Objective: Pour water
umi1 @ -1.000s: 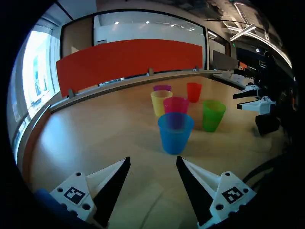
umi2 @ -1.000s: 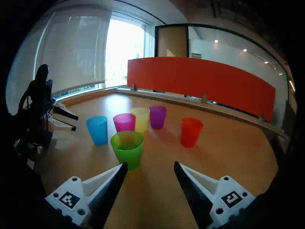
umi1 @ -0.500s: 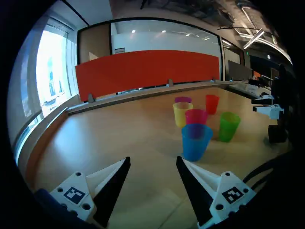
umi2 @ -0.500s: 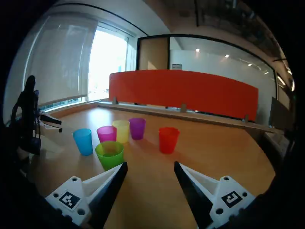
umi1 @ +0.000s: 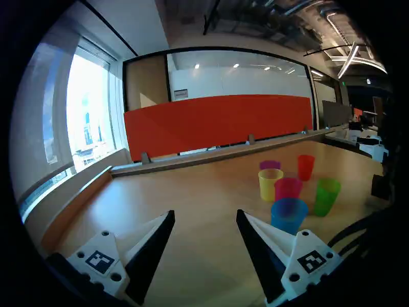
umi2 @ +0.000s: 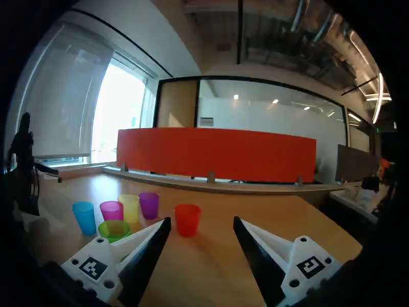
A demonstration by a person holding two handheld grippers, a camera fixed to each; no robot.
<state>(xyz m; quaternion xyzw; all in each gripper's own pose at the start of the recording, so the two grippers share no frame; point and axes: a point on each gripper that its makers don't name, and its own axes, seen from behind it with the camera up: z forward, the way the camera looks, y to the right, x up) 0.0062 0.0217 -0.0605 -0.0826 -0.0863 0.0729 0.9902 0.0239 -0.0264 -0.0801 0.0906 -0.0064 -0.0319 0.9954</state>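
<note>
Several plastic cups stand in a cluster on a wooden table (umi1: 168, 204). In the left gripper view they sit right of centre: blue cup (umi1: 289, 215) nearest, then pink (umi1: 288, 188), yellow (umi1: 270, 184), green (umi1: 326, 196), purple (umi1: 270, 165) and red (umi1: 305, 167). My left gripper (umi1: 204, 225) is open, and the blue cup sits just behind its right finger. In the right gripper view the cups stand low at left: blue cup (umi2: 84, 217), pink (umi2: 111, 210), yellow (umi2: 129, 206), purple (umi2: 149, 204), green (umi2: 114, 230), red (umi2: 187, 219). My right gripper (umi2: 201, 227) is open with nothing between its fingers.
An orange partition (umi1: 220, 123) runs along the table's far edge, with glass walls behind. Bright windows (umi1: 87, 128) are to the left. The other gripper and a dark arm (umi2: 23, 169) show at the left edge of the right gripper view. The table edge (umi2: 327, 204) falls off at right.
Both grippers have pulled back and tilted upward, so the cups look smaller and lower in each view. Both grippers stay open.
</note>
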